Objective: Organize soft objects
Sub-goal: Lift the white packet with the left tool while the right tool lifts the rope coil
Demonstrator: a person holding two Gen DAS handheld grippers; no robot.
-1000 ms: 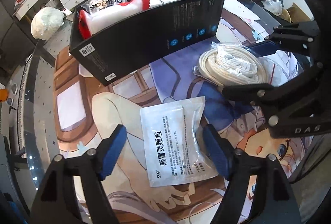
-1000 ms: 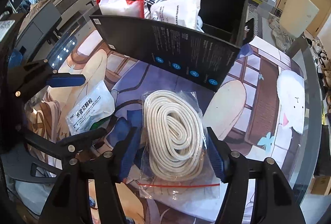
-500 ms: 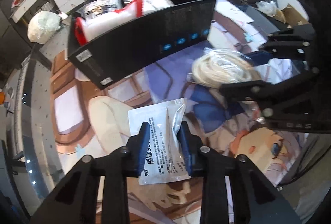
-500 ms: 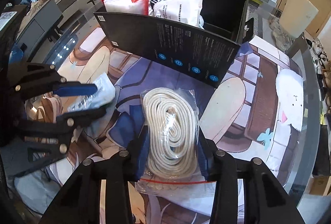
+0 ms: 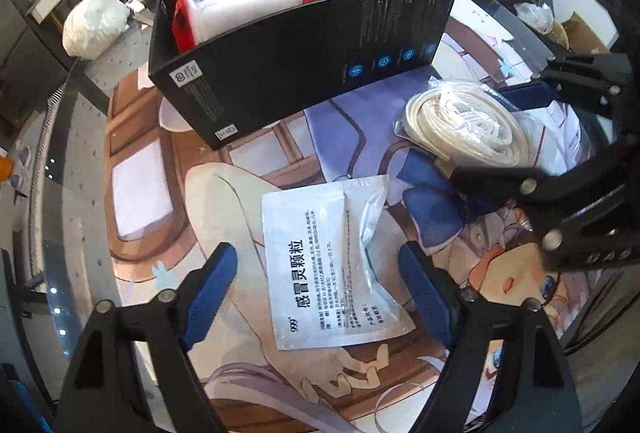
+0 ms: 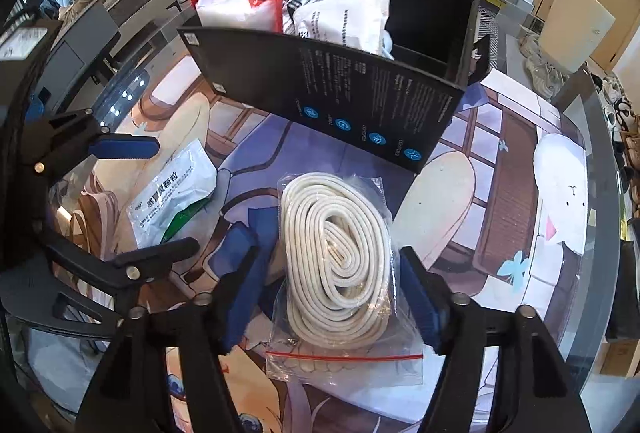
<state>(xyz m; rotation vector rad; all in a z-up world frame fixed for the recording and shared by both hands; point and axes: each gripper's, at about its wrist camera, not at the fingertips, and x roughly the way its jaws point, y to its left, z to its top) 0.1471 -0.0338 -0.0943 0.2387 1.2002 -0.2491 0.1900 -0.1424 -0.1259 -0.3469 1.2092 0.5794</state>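
Observation:
A white medicine sachet (image 5: 332, 269) lies flat on the printed mat between the open blue pads of my left gripper (image 5: 320, 293); it also shows in the right wrist view (image 6: 172, 193). A clear zip bag of coiled white rope (image 6: 336, 261) lies on the mat between the open pads of my right gripper (image 6: 332, 297); it also shows in the left wrist view (image 5: 464, 129). A black box (image 5: 304, 73) stands behind them, holding several soft packs; it also shows in the right wrist view (image 6: 360, 113).
The printed anime mat (image 6: 520, 161) covers a glass table whose edge (image 6: 600, 193) curves at the right. A white bundle (image 5: 96, 25) sits beyond the box. Drawers, a suitcase and a shoe rack stand in the background.
My left gripper closed on the sachet and lifted it, then opened; the sachet lies flat again. My right gripper narrowed around the rope bag, then opened wide again.

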